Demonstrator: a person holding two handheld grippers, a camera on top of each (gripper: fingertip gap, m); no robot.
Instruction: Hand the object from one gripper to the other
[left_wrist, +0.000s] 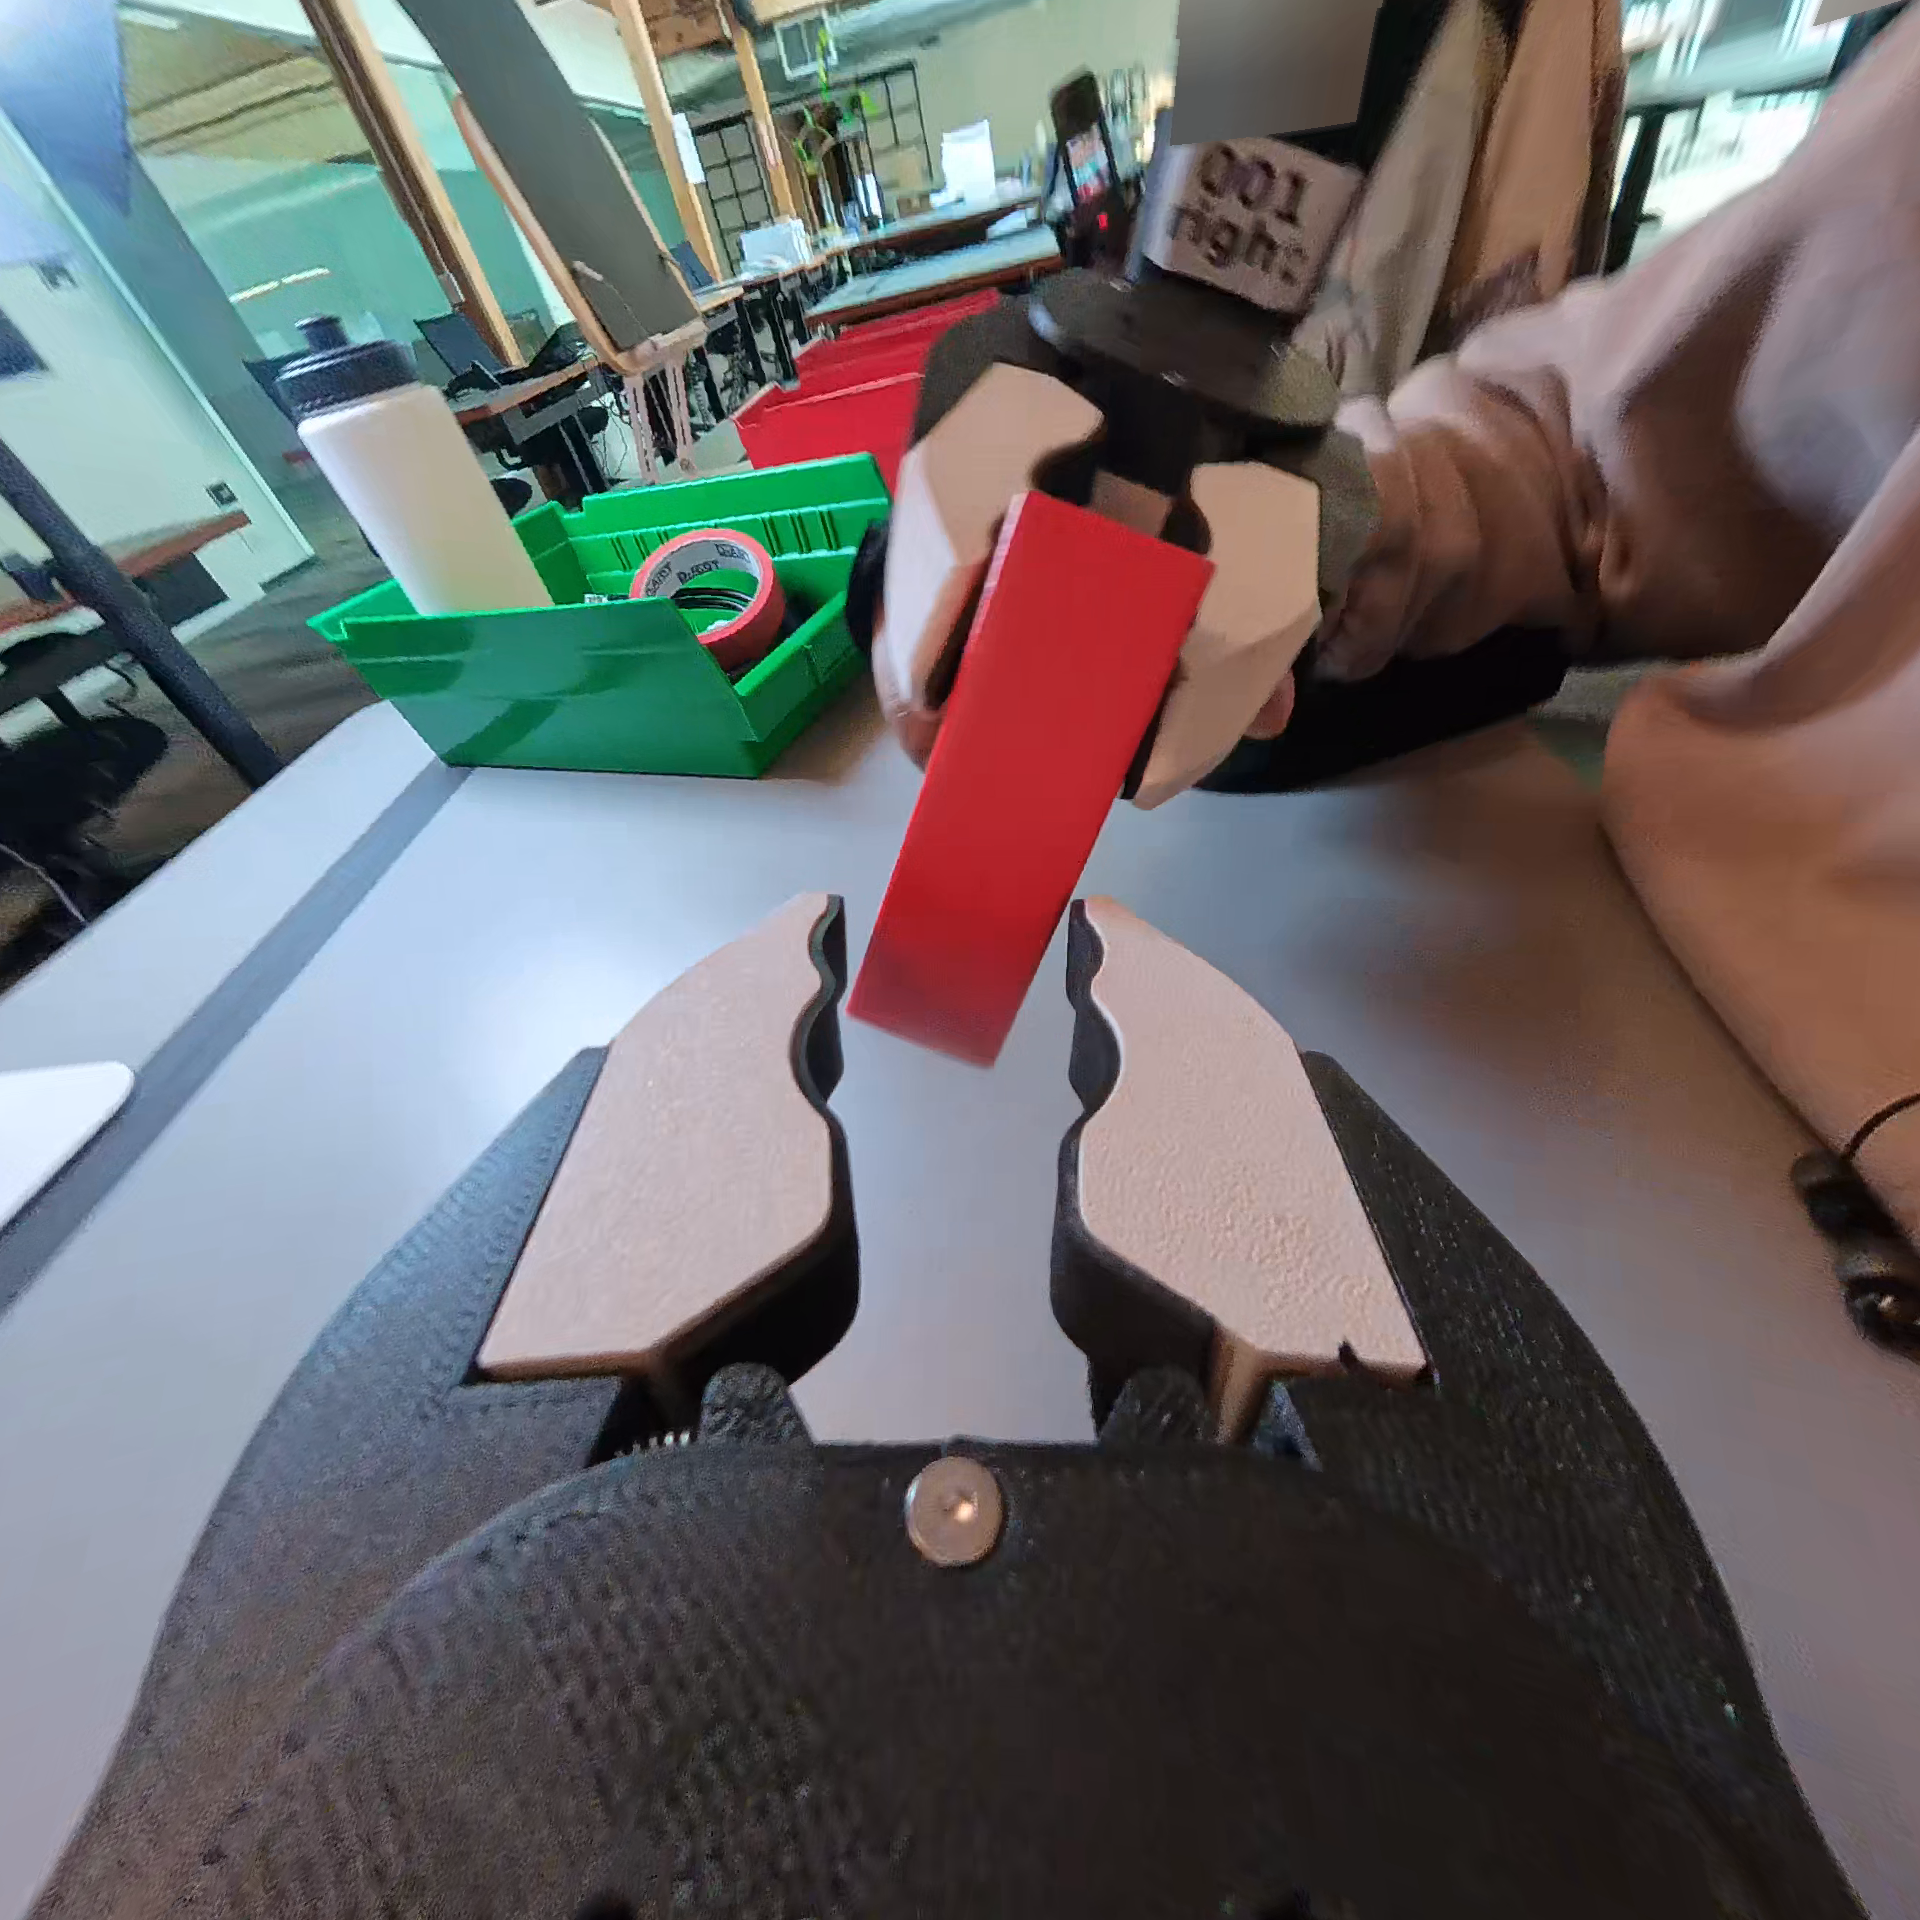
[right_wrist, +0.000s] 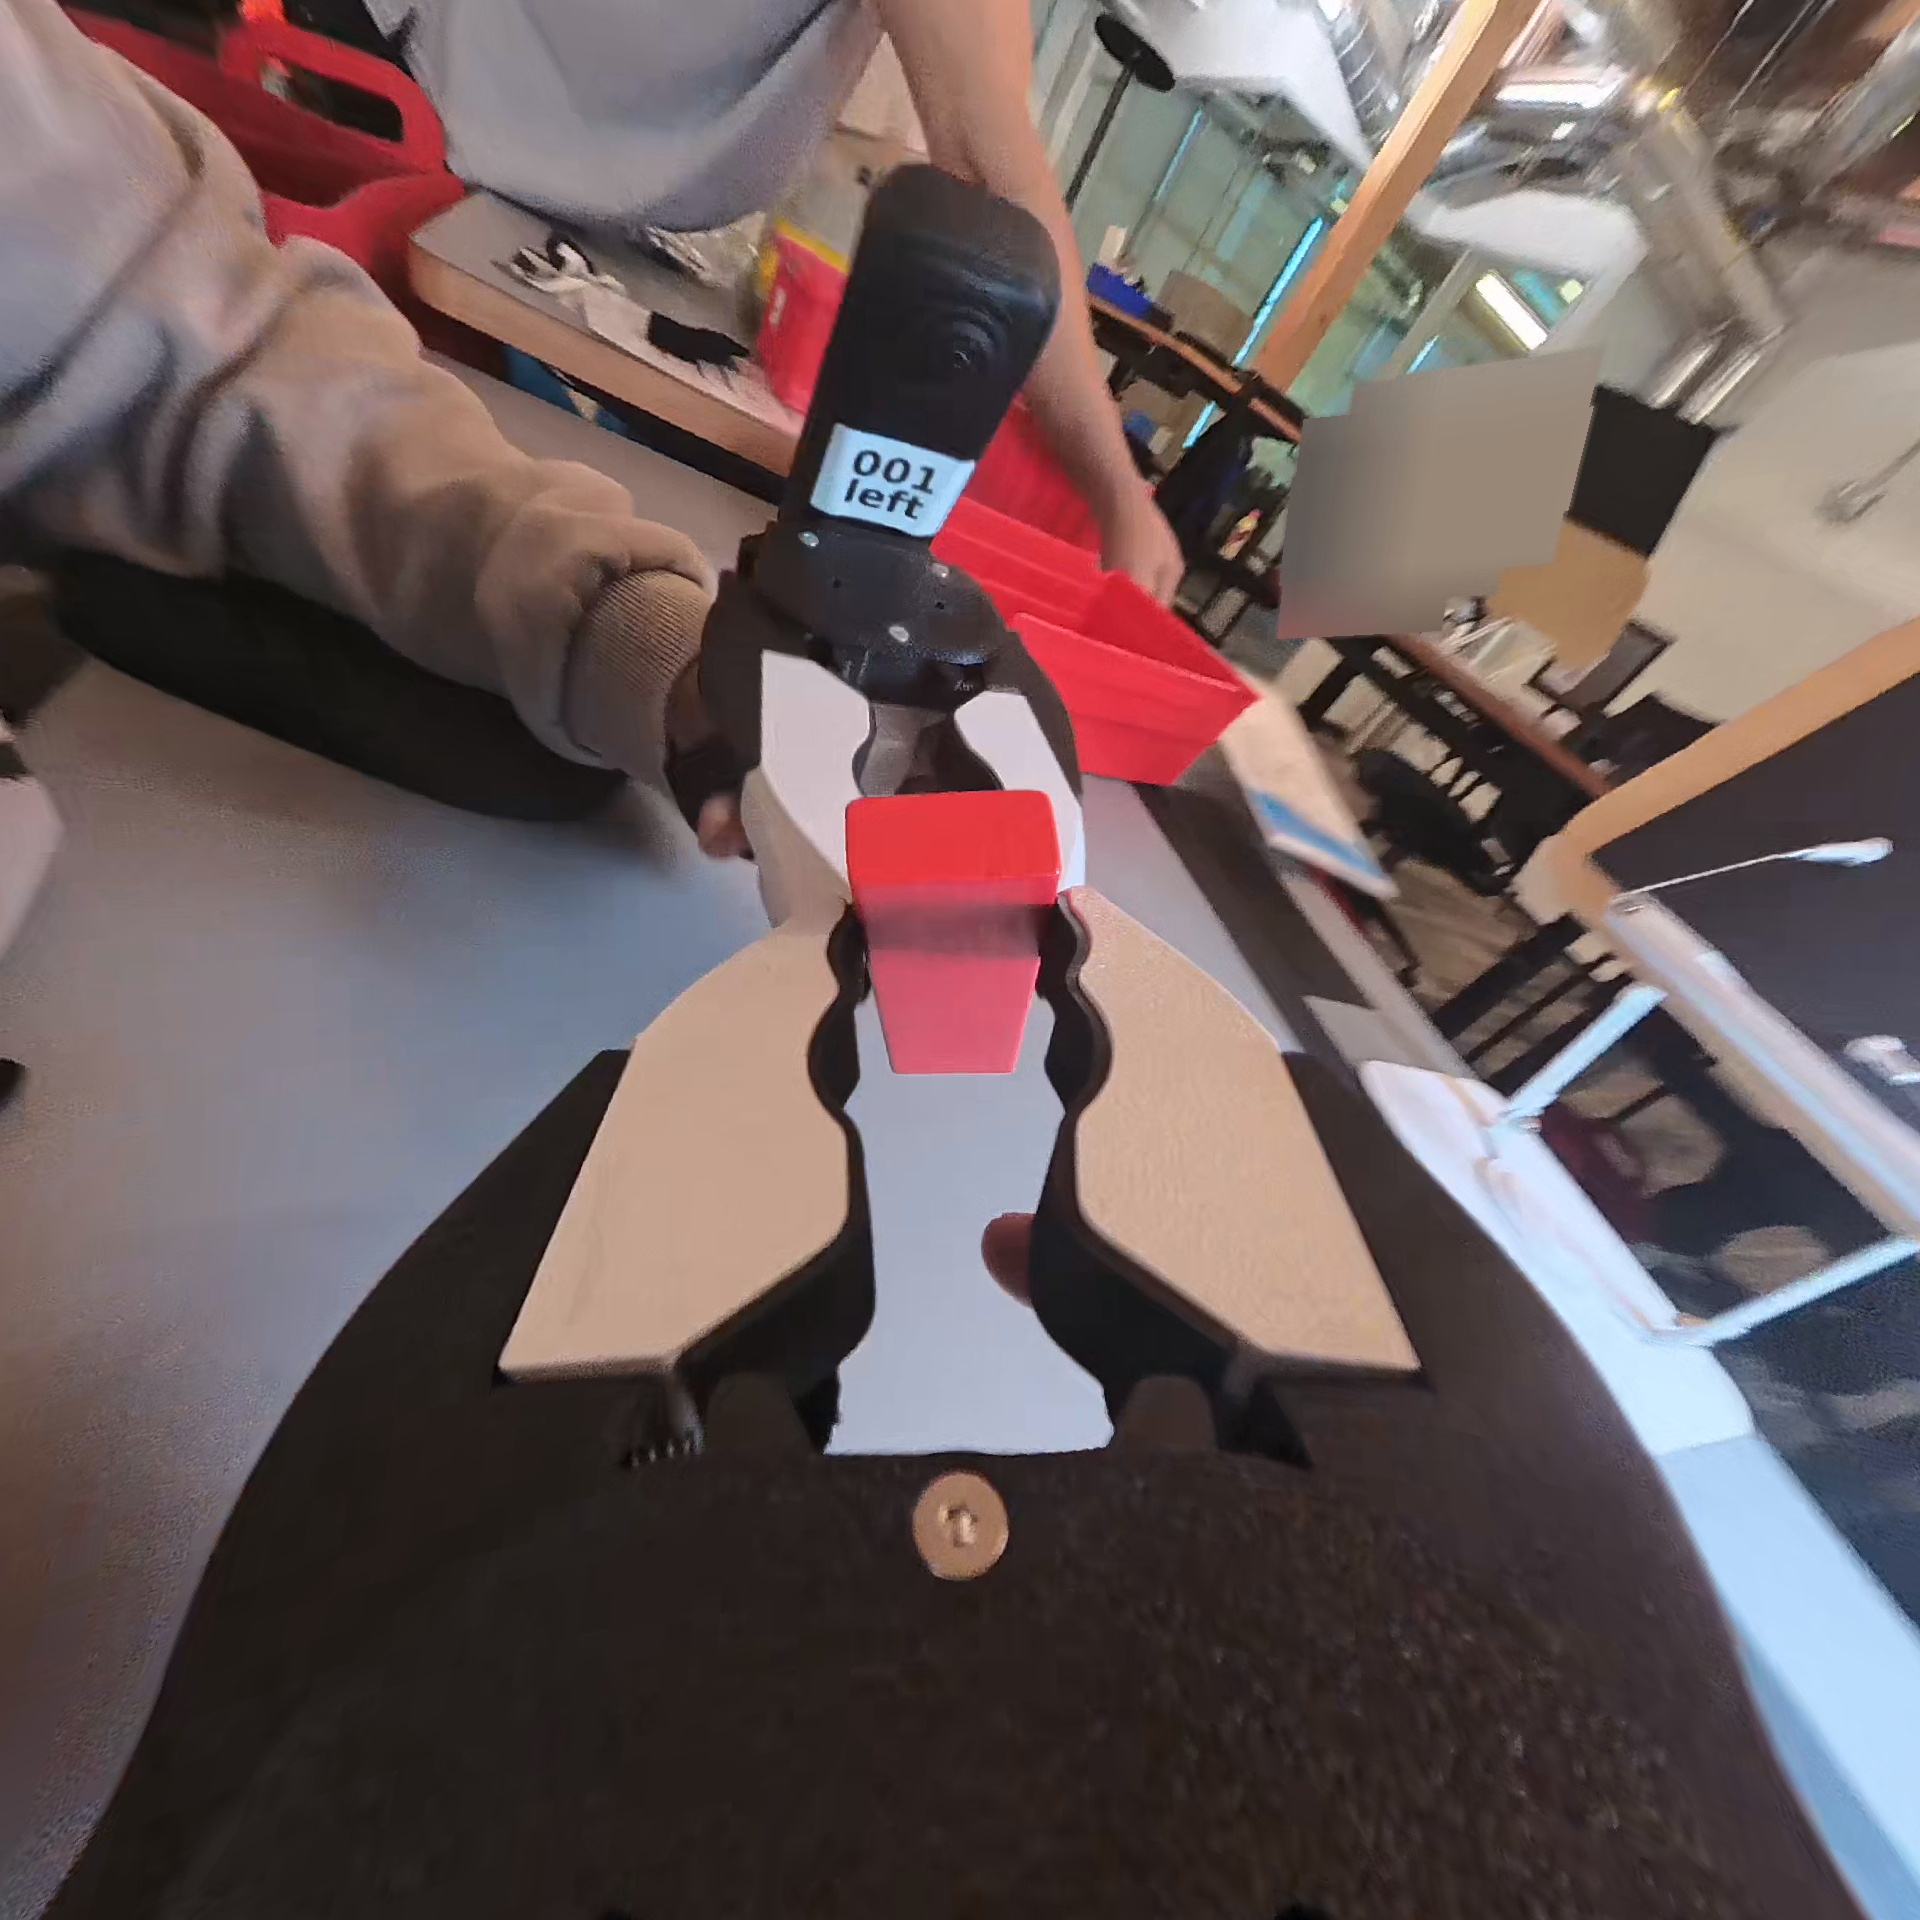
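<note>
Green bin (left_wrist: 582, 686) holds red tape roll (left_wrist: 717, 597), white bottle (left_wrist: 426, 499).

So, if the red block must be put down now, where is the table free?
The grey table is bare between the left tongs and the green bin, and along the dark seam. It is crowded to the right, where the sleeve lies, and in the middle, where the right tongs hold the red block.
</note>
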